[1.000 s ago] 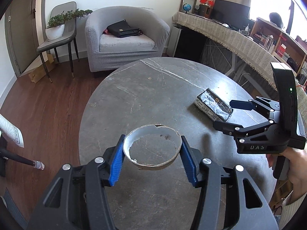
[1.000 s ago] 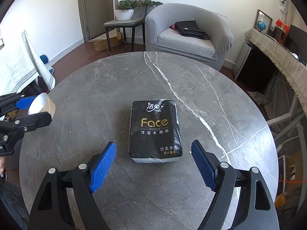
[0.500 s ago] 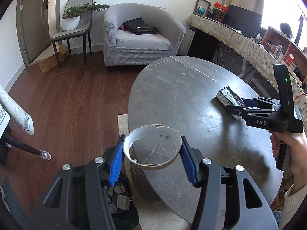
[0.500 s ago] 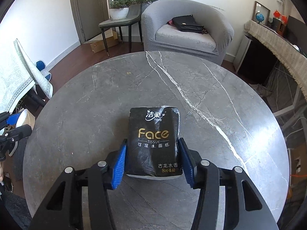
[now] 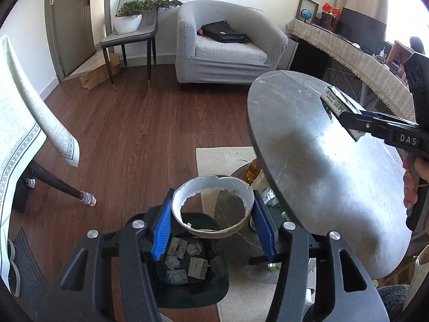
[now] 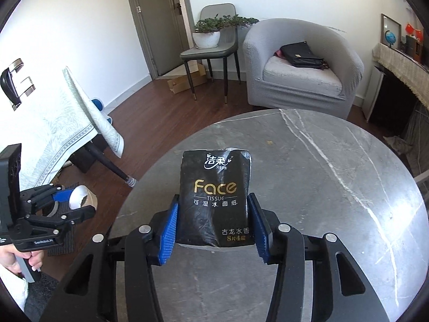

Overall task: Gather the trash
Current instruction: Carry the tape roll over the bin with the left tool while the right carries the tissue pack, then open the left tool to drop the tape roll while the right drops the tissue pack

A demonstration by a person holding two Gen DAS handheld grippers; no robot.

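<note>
A round grey marble table [image 6: 335, 187] fills the right wrist view, with wooden floor [image 5: 139, 123] beside it. On the floor beside the table's base stands a dark bin [image 5: 193, 281] holding crumpled scraps. The right gripper [image 6: 214, 225] is pinched on a black tissue pack [image 6: 215, 196], its blue pads pressed to both sides, the pack raised off the tabletop. The left gripper [image 5: 213, 224] is off the table edge, directly above the bin, squeezing an empty tape ring [image 5: 213, 209] between its pads; the ring's torn white inner lining shows.
</note>
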